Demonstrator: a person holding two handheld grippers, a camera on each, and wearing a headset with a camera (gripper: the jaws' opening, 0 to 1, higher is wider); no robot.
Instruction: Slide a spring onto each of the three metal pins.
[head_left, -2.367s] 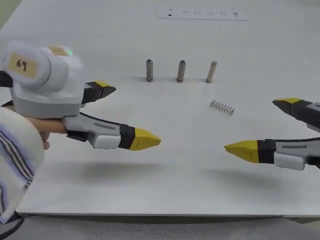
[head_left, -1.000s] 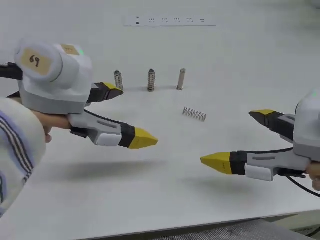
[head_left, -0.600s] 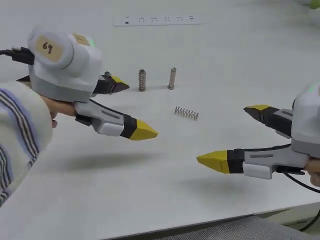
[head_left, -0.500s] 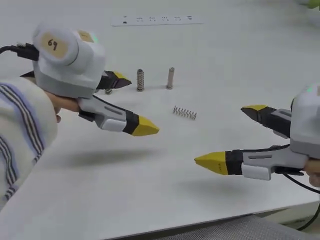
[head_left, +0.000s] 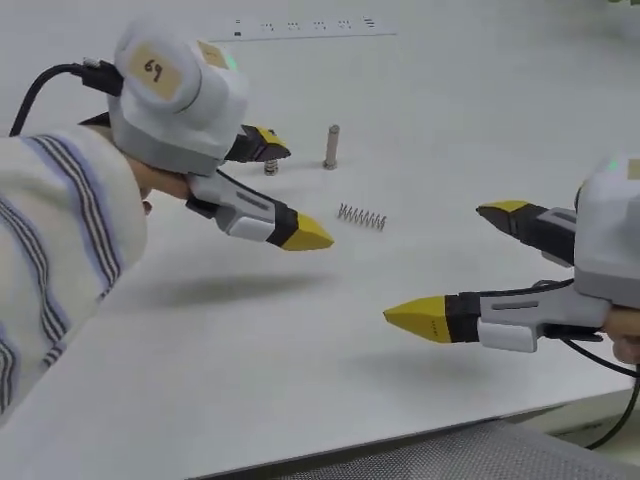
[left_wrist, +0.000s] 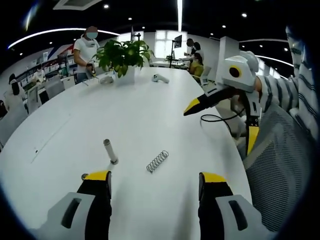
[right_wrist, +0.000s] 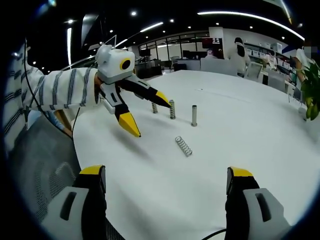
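A loose spring (head_left: 361, 216) (left_wrist: 157, 161) (right_wrist: 183, 146) lies flat on the white table (head_left: 250, 360). Beyond it stands a bare metal pin (head_left: 331, 147) (left_wrist: 107, 151) (right_wrist: 194, 115). Two more pins carry springs, one (right_wrist: 172, 109) beside the bare pin and one (right_wrist: 154, 107) further left. In the head view one sprung pin (head_left: 270, 166) peeks from behind the left gripper's upper finger. My left gripper (head_left: 292, 195) (left_wrist: 155, 182) is open, held above the table just left of the loose spring. My right gripper (head_left: 452, 264) (right_wrist: 167, 177) is open and empty, nearer the front edge.
A white power strip (head_left: 300, 25) lies at the table's far side. The table's front edge (head_left: 420, 435) runs close under the right gripper. A potted plant (left_wrist: 122, 55) stands at the far end of the table, with people beyond it.
The left gripper has moved toward the pins and the loose spring, and its upper finger now covers the left pins. The right gripper has barely moved. The head camera shifted.
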